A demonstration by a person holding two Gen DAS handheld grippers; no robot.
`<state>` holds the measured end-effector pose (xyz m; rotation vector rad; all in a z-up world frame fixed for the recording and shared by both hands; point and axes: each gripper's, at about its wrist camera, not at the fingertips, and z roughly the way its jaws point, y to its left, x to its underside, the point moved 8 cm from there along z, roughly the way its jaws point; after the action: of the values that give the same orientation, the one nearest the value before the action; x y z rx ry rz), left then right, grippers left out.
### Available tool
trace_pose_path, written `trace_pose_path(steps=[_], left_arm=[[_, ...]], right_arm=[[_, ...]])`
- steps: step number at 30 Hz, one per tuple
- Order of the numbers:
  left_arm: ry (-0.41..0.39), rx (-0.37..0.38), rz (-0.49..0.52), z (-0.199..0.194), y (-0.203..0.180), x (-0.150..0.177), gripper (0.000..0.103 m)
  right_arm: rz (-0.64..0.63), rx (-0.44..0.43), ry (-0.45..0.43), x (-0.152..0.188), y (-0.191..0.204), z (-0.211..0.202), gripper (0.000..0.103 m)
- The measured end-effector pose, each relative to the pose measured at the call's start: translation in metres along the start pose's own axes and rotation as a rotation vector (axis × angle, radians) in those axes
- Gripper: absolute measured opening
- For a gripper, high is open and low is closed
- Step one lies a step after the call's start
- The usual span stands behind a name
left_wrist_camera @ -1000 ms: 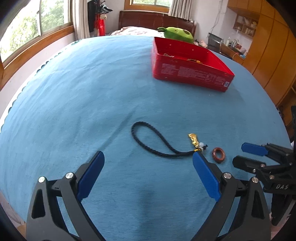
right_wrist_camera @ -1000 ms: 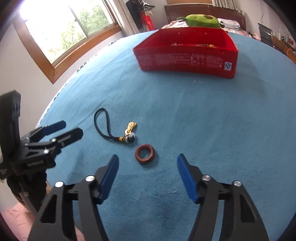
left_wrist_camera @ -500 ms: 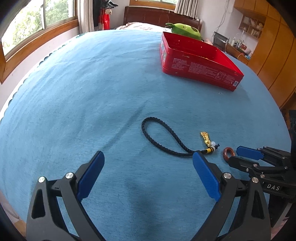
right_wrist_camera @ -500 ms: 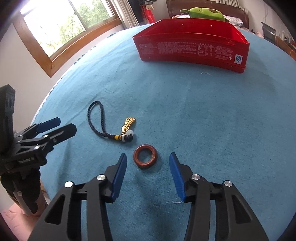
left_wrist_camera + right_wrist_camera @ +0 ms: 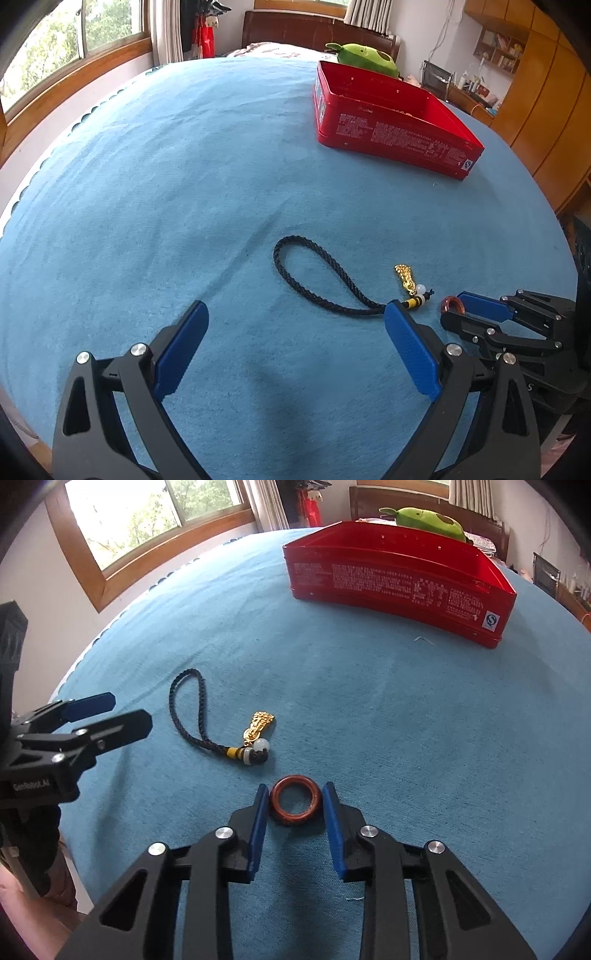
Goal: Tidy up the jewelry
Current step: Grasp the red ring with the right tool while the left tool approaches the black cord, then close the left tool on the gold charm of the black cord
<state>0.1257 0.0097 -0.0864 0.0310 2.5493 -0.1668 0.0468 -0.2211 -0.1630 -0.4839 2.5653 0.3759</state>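
Observation:
A brown-red ring [image 5: 295, 805] lies on the blue cloth between the two blue fingers of my right gripper [image 5: 294, 796]. The jaws stand narrowly open around it, close to its sides; whether they touch it I cannot tell. In the left wrist view the ring [image 5: 451, 305] peeks out at the right gripper's tips [image 5: 458, 306]. A black braided cord with a gold charm and beads [image 5: 255, 738] lies just left of the ring; it also shows in the left wrist view [image 5: 314, 280]. My left gripper [image 5: 295, 321] is wide open and empty, just short of the cord.
A red tin box [image 5: 399, 579] stands open at the far side of the blue table cloth [image 5: 406, 720], also in the left wrist view [image 5: 391, 122]. A green plush toy [image 5: 428, 518] lies behind it. A window is to the left, wooden cabinets to the right.
My right gripper has moved forward and down onto the ring and narrowed its jaws around it. My left gripper has shifted slightly, staying wide open.

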Motion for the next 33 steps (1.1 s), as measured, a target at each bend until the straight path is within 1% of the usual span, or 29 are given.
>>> trace_pose_path(steps=[3,8,15,18,19,21,24,26,28,30,31,32,33], left_arm=[[0.000,0.000,0.013,0.001,-0.005,-0.002,0.095],[0.017,0.015,0.051,0.006,-0.021,-0.004,0.095],[0.075,0.084,0.125,0.019,-0.064,-0.014,0.095],[0.111,0.096,0.135,0.029,-0.076,-0.018,0.094],[0.120,0.100,0.137,0.032,-0.078,-0.019,0.091],[0.159,0.115,0.139,0.040,-0.083,-0.019,0.072],[0.217,0.151,0.118,0.052,-0.087,-0.018,0.070],[0.234,0.156,0.111,0.058,-0.089,-0.017,0.068],[0.230,0.151,0.111,0.060,-0.091,-0.018,0.065],[0.239,0.164,0.111,0.061,-0.095,-0.017,0.052],[0.246,0.178,0.108,0.060,-0.097,-0.017,0.049],[0.253,0.192,0.106,0.060,-0.099,-0.016,0.041],[0.265,0.210,0.109,0.061,-0.102,-0.015,0.038]], right_arm=[[0.022,-0.012,-0.004,0.000,-0.004,-0.004,0.030],[0.071,0.003,-0.031,-0.002,-0.025,-0.017,0.030],[0.112,0.029,-0.049,-0.001,-0.052,-0.033,0.030],[0.127,0.031,-0.055,0.001,-0.061,-0.037,0.030],[0.130,0.031,-0.056,0.002,-0.063,-0.038,0.030],[0.138,0.030,-0.056,0.003,-0.067,-0.039,0.030],[0.143,0.025,-0.055,0.004,-0.070,-0.038,0.030],[0.145,0.022,-0.056,0.004,-0.072,-0.038,0.030],[0.147,0.016,-0.057,0.004,-0.073,-0.037,0.030],[0.149,0.011,-0.056,0.004,-0.074,-0.036,0.030],[0.149,0.009,-0.056,0.004,-0.075,-0.036,0.030],[0.151,0.008,-0.055,0.004,-0.075,-0.034,0.030],[0.153,0.004,-0.054,0.004,-0.076,-0.033,0.030]])
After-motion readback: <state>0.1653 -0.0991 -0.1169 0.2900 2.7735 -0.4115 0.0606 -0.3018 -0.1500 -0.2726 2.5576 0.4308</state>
